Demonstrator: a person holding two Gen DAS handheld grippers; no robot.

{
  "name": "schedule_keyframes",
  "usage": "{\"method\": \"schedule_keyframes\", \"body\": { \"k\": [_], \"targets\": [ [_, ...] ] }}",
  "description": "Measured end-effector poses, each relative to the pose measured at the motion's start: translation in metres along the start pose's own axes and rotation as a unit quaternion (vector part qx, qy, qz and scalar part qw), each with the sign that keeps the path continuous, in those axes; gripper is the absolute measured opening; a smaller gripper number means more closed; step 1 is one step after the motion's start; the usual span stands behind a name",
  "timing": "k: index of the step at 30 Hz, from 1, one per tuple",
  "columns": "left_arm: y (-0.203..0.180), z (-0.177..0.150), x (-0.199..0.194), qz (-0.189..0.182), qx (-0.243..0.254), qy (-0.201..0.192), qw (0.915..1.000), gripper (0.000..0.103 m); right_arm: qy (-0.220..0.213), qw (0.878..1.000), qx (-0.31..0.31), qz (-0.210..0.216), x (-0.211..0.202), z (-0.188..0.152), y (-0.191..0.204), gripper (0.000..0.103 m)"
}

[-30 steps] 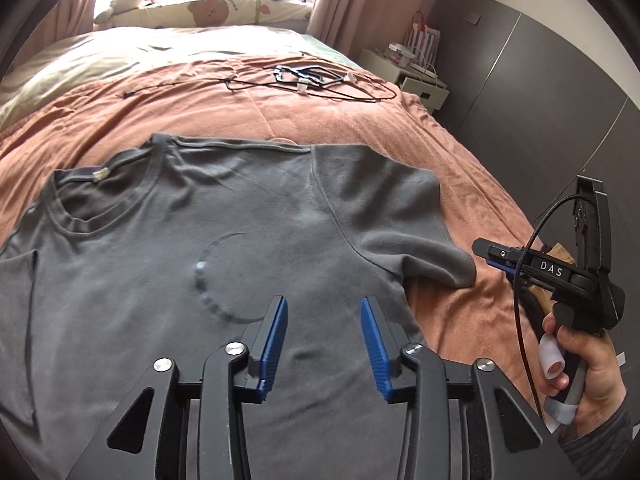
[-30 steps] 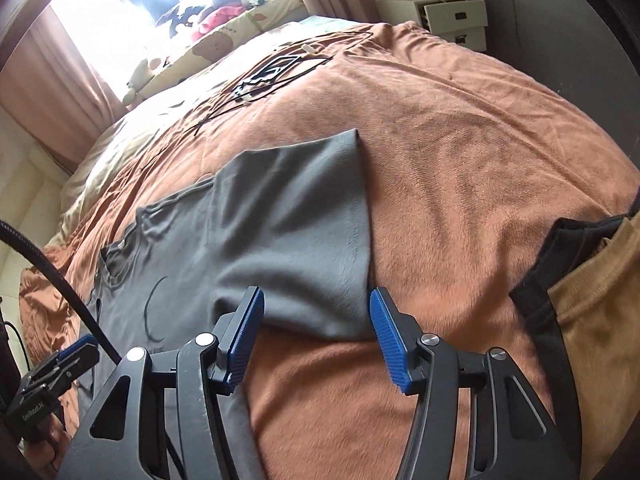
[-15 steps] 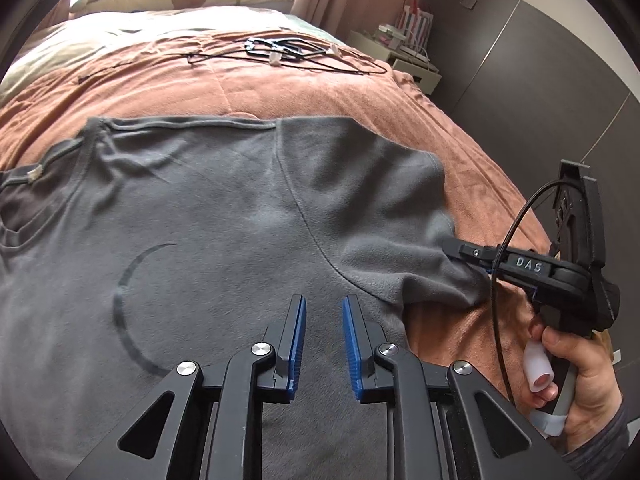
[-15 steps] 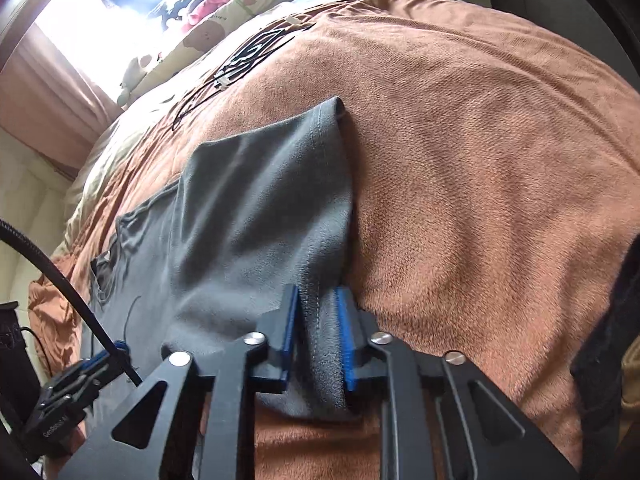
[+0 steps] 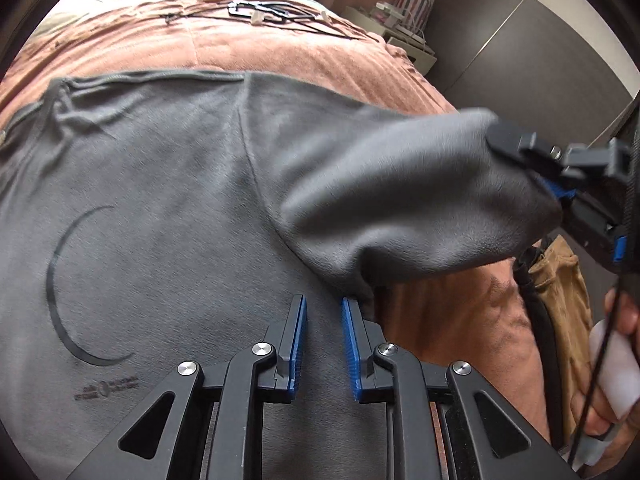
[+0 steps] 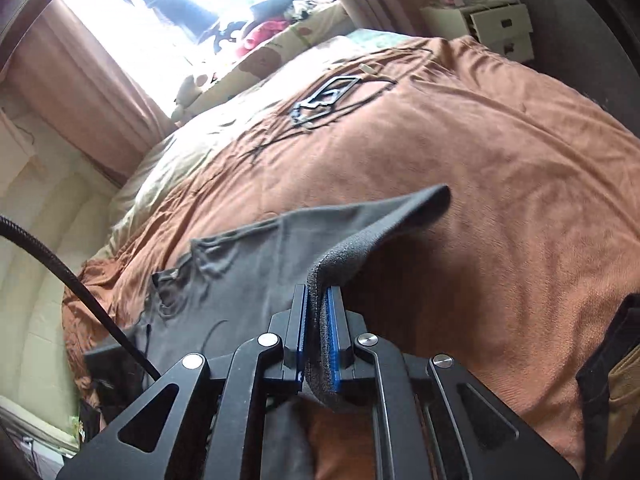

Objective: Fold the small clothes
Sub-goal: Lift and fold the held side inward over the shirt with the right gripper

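Between the right claw's (image 6: 318,344) blue pads sits the grey T-shirt's (image 5: 168,208) sleeve (image 6: 360,236), pinched and lifted off the brown bedspread (image 6: 500,184). Left claw (image 5: 323,344), narrowly parted, hovers over the shirt's flat body. Bare bedspread stretches far and right. Blur smears the raised sleeve edge.

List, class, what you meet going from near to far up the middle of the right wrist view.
Right gripper fingers → grey T-shirt sleeve → brown blanket → black cables → bear-print pillow → bright window.
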State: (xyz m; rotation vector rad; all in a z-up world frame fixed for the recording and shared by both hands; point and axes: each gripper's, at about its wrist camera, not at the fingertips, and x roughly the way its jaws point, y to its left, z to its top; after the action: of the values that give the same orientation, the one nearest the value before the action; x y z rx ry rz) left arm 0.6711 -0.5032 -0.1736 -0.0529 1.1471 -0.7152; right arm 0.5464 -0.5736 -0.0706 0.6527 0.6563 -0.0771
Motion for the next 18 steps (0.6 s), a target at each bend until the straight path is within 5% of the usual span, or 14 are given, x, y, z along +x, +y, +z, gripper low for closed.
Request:
{"method": "schedule_keyframes", "body": {
  "k": [6, 18],
  "targets": [
    [0.006, -0.003, -0.014, -0.012, 0.003, 0.001, 0.9999, 0.020, 0.006, 1.000, -0.024, 0.010, 0.001, -0.003, 0.022, 0.006],
    [0.058, 0.000, -0.082, 0.034, -0.037, -0.040, 0.9979, 0.020, 0.048, 0.997, -0.059, 0.022, 0.031, -0.025, 0.063, 0.006]
  ]
}}
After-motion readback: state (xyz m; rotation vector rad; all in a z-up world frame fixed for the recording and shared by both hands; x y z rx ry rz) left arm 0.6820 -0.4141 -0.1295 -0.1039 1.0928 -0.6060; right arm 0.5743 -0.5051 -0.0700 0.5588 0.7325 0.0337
